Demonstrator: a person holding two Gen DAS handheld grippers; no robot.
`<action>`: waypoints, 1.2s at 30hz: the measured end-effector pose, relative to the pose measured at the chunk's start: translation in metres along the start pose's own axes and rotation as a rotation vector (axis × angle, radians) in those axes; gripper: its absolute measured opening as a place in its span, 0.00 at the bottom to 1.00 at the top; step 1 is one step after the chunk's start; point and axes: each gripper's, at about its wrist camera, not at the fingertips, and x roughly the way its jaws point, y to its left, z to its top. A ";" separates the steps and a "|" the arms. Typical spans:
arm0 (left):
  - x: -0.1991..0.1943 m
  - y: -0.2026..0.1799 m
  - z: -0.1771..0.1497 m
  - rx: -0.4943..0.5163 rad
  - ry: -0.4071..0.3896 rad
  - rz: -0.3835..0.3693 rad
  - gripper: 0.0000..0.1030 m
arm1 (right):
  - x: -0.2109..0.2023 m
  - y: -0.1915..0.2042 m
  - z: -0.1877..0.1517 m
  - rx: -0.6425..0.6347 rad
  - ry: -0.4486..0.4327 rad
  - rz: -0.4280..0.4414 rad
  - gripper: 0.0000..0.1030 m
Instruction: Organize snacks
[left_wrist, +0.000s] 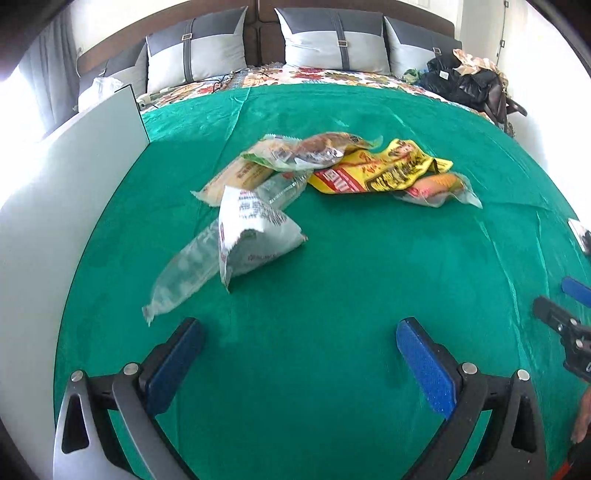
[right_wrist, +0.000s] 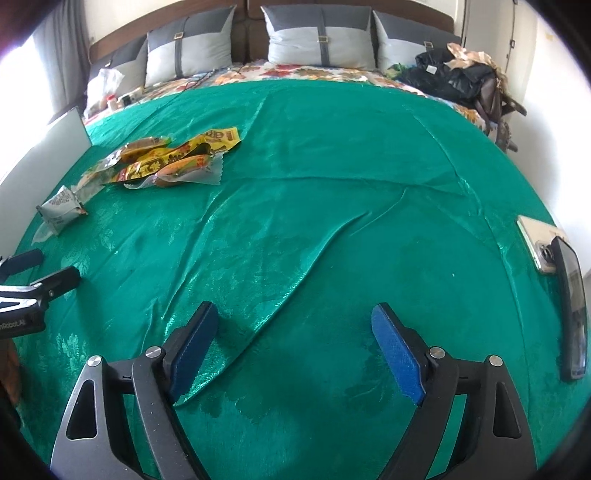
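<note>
Several snack packets lie in a loose pile on the green cloth (left_wrist: 332, 258). A white packet (left_wrist: 255, 236) and a clear wrapper (left_wrist: 184, 273) lie nearest, ahead and left of my left gripper (left_wrist: 299, 332), which is open and empty. Behind them lie a tan bread packet (left_wrist: 236, 177), a clear pastry packet (left_wrist: 314, 149), a yellow packet (left_wrist: 384, 168) and a sausage packet (left_wrist: 439, 186). My right gripper (right_wrist: 295, 317) is open and empty over bare cloth (right_wrist: 332, 166); the pile (right_wrist: 166, 158) lies far to its upper left.
A white box wall (left_wrist: 74, 192) stands at the left edge of the cloth. Two phones (right_wrist: 554, 266) lie at the right edge. Pillows (left_wrist: 332, 40) and dark bags (left_wrist: 465, 81) sit at the far end of the bed. Each gripper shows at the other view's edge.
</note>
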 end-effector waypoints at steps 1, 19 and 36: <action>0.002 0.001 0.002 -0.004 -0.006 0.004 1.00 | 0.000 -0.001 0.000 0.001 -0.003 0.000 0.86; 0.008 0.006 0.011 -0.013 -0.013 0.009 1.00 | 0.004 -0.004 0.006 0.015 -0.011 -0.005 0.91; 0.008 0.006 0.011 -0.013 -0.013 0.010 1.00 | 0.004 -0.004 0.006 0.016 -0.011 -0.005 0.91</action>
